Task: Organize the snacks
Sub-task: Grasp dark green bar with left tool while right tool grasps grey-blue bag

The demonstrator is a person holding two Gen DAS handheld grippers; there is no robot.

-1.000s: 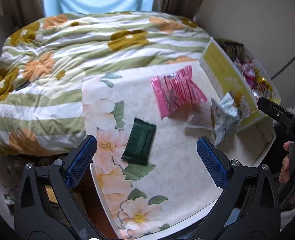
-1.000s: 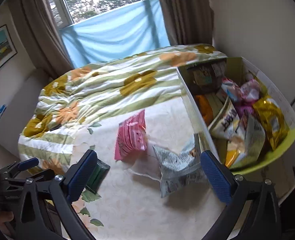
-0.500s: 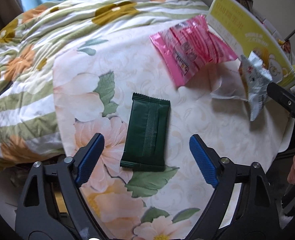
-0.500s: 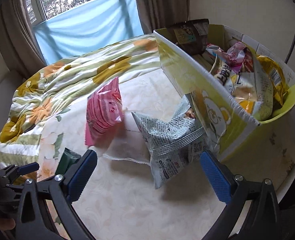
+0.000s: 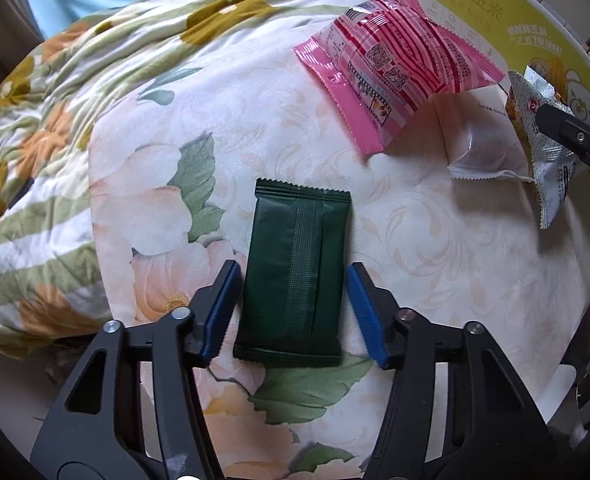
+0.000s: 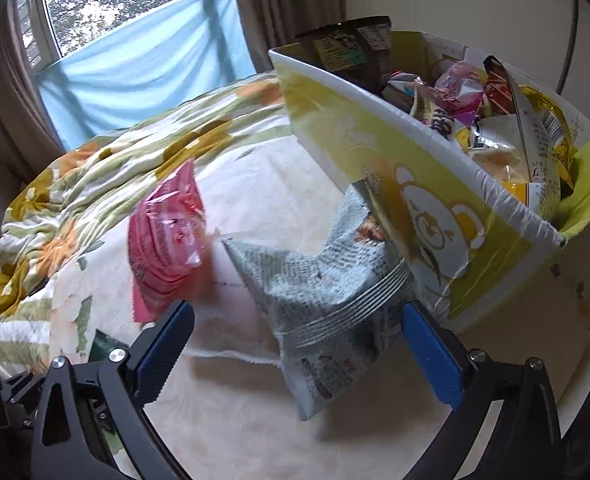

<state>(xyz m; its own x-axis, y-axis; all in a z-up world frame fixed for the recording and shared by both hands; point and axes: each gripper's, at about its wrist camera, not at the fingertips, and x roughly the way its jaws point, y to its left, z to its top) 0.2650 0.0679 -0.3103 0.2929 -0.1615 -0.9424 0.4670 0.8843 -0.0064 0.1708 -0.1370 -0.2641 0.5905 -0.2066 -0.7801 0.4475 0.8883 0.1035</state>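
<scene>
A dark green snack packet (image 5: 295,276) lies flat on the floral tablecloth. My left gripper (image 5: 293,312) is open and straddles the packet's near half, its blue pads (image 5: 221,314) close beside its long edges. A grey newspaper-print packet (image 6: 327,304) leans against the yellow-green snack box (image 6: 423,200). My right gripper (image 6: 295,356) is open, low over the table in front of that packet. A pink striped packet (image 5: 391,68) lies further back; it also shows in the right wrist view (image 6: 167,248). A clear white wrapper (image 5: 483,148) lies between the pink and grey packets.
The box holds several snack bags (image 6: 495,120). The round table (image 6: 575,304) ends just right of the box. A floral quilt (image 5: 55,100) covers the bed behind the table. A window with blue cloth (image 6: 135,60) is beyond.
My left gripper has dropped down and forward onto the green packet and narrowed around it. My right gripper has moved closer to the grey packet and the box.
</scene>
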